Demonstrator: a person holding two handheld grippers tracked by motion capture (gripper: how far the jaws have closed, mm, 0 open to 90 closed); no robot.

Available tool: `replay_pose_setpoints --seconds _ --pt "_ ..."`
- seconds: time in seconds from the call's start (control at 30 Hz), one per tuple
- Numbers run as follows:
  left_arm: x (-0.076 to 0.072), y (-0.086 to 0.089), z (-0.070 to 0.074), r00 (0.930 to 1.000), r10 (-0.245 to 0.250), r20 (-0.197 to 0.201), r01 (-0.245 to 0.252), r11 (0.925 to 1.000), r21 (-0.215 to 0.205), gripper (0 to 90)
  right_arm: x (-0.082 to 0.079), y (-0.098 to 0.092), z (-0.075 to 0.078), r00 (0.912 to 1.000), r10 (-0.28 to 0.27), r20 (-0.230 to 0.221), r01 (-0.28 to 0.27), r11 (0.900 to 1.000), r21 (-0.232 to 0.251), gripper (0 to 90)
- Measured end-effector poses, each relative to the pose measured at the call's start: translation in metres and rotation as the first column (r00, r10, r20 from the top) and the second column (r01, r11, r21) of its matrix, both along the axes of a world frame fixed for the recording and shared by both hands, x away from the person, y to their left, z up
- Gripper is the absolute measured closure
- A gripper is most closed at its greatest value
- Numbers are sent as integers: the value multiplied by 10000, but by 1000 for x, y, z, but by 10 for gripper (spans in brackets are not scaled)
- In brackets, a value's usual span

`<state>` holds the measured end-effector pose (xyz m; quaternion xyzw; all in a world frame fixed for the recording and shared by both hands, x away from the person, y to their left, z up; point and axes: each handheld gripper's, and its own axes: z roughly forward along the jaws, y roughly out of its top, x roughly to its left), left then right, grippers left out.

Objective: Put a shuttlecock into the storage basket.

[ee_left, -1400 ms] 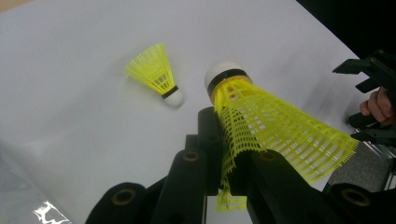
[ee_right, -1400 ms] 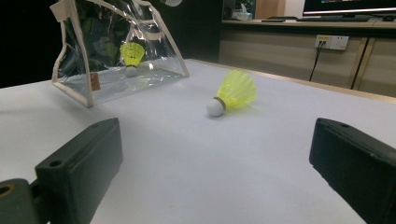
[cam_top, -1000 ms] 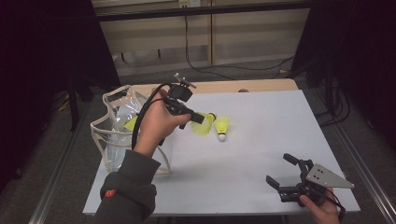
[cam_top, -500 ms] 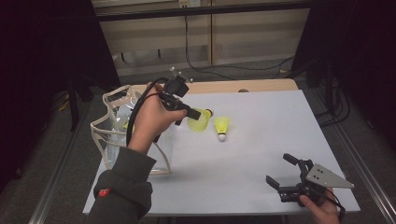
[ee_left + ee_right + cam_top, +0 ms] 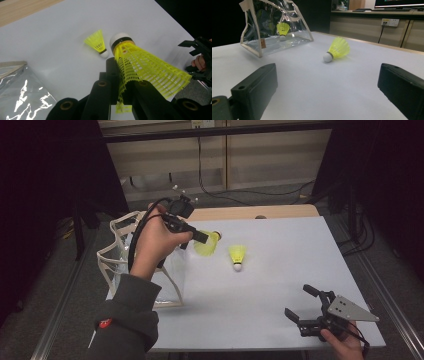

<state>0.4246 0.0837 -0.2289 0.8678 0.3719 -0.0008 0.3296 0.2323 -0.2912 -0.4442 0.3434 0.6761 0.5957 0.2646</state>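
The white table (image 5: 280, 285) carries everything; the clear plastic bag (image 5: 125, 265) with cream trim stands at its left edge and serves as the landmark here; seen from the right gripper view, the bag (image 5: 274, 27) holds one yellow shuttlecock inside (image 5: 282, 30), cork end down against its floor.

The left gripper (image 5: 200, 236) is raised just to the right of the bag's top, above the table surface, its black jaws closed tight on the mesh skirt of a yellow shuttlecock in the jaws (image 5: 147, 67); in the left gripper view the skirt is pinched between the two jaws and the white cork with its black band points away from the hand; in the high view this shuttlecock (image 5: 207, 244) hangs just beside the bag's right wall, clear of the table.

The right gripper (image 5: 305, 305) sits well apart from the bag, at the table's near right corner, its jaws spread wide with nothing between them.

A loose yellow shuttlecock (image 5: 237, 256) lies on the table to the right of the bag, near the held one but not touching it, cork towards the person.
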Motion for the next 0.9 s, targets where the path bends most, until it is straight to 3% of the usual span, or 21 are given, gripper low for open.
replay_pose_setpoints --seconds 0.9 --pt "6 24 16 9974 720 61 -720 9974 -28 880 0 0 0 10000 7 2 -7 10000 -14 28"
